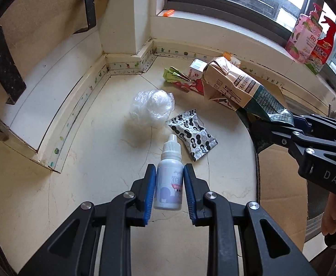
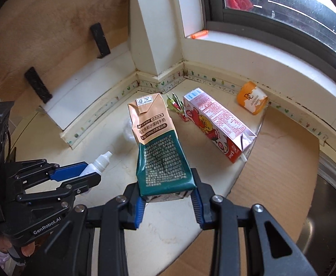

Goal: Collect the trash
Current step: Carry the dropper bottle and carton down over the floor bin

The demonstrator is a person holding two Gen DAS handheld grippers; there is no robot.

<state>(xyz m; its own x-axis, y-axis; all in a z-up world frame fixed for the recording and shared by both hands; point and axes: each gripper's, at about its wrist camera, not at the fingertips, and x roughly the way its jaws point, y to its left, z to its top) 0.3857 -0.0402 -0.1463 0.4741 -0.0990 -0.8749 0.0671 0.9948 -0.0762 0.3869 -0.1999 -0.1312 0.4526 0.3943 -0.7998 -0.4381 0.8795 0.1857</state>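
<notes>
My left gripper [image 1: 169, 174] is shut on a small white dropper bottle [image 1: 169, 179], held above the pale counter [image 1: 94, 184]; the bottle also shows in the right wrist view [image 2: 98, 164]. My right gripper [image 2: 168, 193] is shut on the green bottom of an orange and green milk carton [image 2: 158, 147], held tilted above the counter; the carton also shows in the left wrist view [image 1: 234, 82]. On the counter lie a crumpled clear plastic bag [image 1: 153, 105], a black-and-white snack wrapper [image 1: 192, 134], a red strawberry carton [image 2: 216, 124], a green wrapper [image 1: 172, 74] and an orange cup [image 2: 252, 97].
A cardboard box [image 2: 276, 161] sits to the right, beside a steel sink [image 2: 324, 220]. Pink and red cleaning bottles [image 1: 310, 43] stand on the window sill. An orange object [image 2: 199, 34] lies on the sill. A wooden board with black handles [image 1: 4, 62] stands left.
</notes>
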